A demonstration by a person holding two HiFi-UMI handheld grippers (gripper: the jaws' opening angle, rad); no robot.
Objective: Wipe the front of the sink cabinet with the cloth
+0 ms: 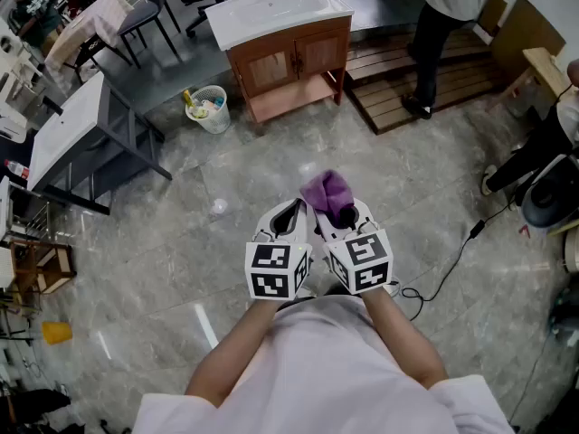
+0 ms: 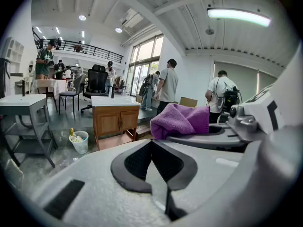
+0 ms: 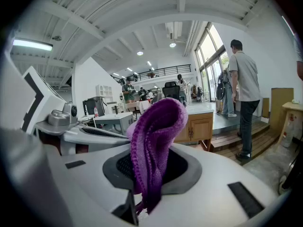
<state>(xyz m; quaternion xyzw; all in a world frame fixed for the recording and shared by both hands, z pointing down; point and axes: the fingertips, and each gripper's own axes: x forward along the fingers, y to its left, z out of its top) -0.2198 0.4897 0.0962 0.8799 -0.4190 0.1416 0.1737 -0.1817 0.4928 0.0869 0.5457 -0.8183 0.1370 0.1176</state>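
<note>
Two grippers are held side by side low over the grey floor, well apart from the sink cabinet [image 1: 289,61], whose wooden front is judged not yet wiped. The left gripper [image 1: 288,217] is pressed together, and nothing is caught between its jaws. The right gripper [image 1: 342,213] is pinched on the purple cloth [image 1: 326,190], which is bunched above the jaws with only a narrow fold clamped. Because so little cloth is gripped, it could be dragged loose once it is rubbed across the doors. Bare plastic could also be scraped on the wood if the wad is not spread first. The wastebasket [image 1: 210,108] just beside the cabinet could be knocked on the approach.
</note>
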